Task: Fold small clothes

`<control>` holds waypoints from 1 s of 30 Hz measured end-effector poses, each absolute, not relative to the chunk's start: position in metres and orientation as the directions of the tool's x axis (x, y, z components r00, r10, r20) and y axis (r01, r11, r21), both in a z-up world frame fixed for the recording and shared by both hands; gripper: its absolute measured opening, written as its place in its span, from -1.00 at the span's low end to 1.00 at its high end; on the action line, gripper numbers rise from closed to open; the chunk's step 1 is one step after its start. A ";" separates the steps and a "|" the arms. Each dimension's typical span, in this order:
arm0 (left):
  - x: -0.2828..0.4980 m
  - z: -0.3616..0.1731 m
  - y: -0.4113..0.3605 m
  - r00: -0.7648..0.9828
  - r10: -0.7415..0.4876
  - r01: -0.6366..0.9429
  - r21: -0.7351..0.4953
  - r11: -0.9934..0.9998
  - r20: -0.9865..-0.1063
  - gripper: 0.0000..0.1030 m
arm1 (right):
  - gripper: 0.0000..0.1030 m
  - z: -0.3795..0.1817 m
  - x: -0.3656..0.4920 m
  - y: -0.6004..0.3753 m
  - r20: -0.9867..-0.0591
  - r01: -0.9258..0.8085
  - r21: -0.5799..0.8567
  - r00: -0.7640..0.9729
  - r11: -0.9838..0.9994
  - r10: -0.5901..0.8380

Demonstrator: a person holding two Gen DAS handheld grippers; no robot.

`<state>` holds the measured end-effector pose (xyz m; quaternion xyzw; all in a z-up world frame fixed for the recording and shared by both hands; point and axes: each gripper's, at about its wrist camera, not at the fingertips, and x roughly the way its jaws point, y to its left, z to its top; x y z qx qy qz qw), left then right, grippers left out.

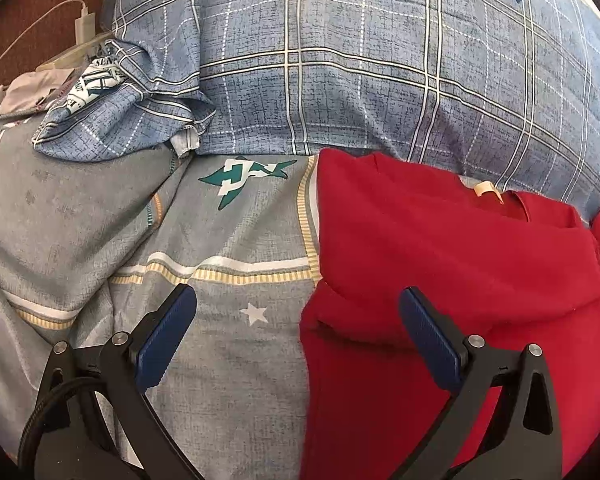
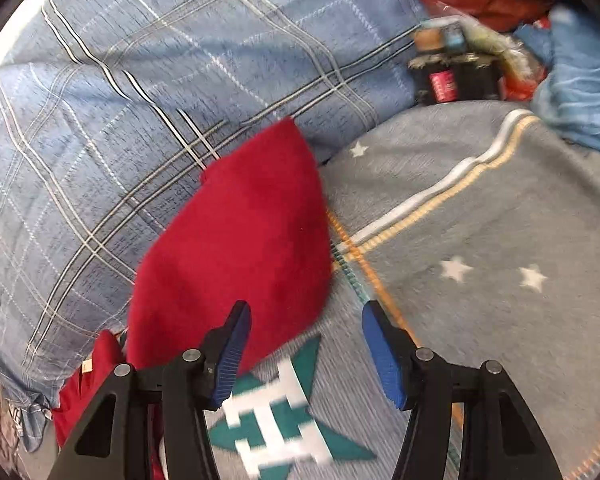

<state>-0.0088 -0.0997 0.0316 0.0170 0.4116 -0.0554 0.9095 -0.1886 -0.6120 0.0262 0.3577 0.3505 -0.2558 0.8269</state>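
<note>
A small red shirt (image 1: 440, 256) lies on the grey bed sheet (image 1: 228, 360), with a sleeve folded inward and its neck label at the far edge. My left gripper (image 1: 298, 300) is open and empty, just above the shirt's left edge; its right finger (image 1: 428, 332) is over the red cloth. In the right wrist view a part of the red shirt (image 2: 236, 240) lies against the blue plaid pillow. My right gripper (image 2: 306, 316) is open and empty beside the shirt's right edge. This view is blurred.
A large blue plaid pillow (image 1: 380, 60) lies just behind the shirt. A crumpled plaid pillowcase (image 1: 128, 96) and a white charger (image 1: 82, 24) are at the far left. A dark box with a red label (image 2: 452, 76), blue cloth (image 2: 580, 80) and red bags lie at the far right.
</note>
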 end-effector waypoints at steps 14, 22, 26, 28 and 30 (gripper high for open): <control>-0.011 0.045 -0.086 0.680 -0.094 0.088 -0.047 0.995 -0.727 0.99 | -0.75 0.087 -0.219 -0.607 -0.616 0.661 0.414 0.709 0.626 -0.342; -0.012 0.050 -0.078 0.692 -0.091 0.064 -0.065 0.996 -0.716 0.99 | -0.75 0.154 -0.168 -0.457 -0.489 0.327 0.144 0.844 0.934 -0.220; -0.009 0.049 -0.075 0.686 -0.082 0.058 -0.058 0.997 -0.723 0.99 | -0.76 0.098 -0.117 -0.341 -0.606 0.024 0.066 0.795 0.998 0.021; -0.009 0.050 -0.074 0.686 -0.090 0.059 -0.068 0.996 -0.722 0.99 | -0.72 0.062 -0.103 -0.311 -0.692 -0.069 0.097 0.713 0.993 0.117; -0.011 0.054 -0.071 0.692 -0.105 0.063 -0.086 0.994 -0.714 0.99 | -0.49 0.045 -0.106 -0.298 -0.726 -0.097 0.112 0.672 0.989 0.148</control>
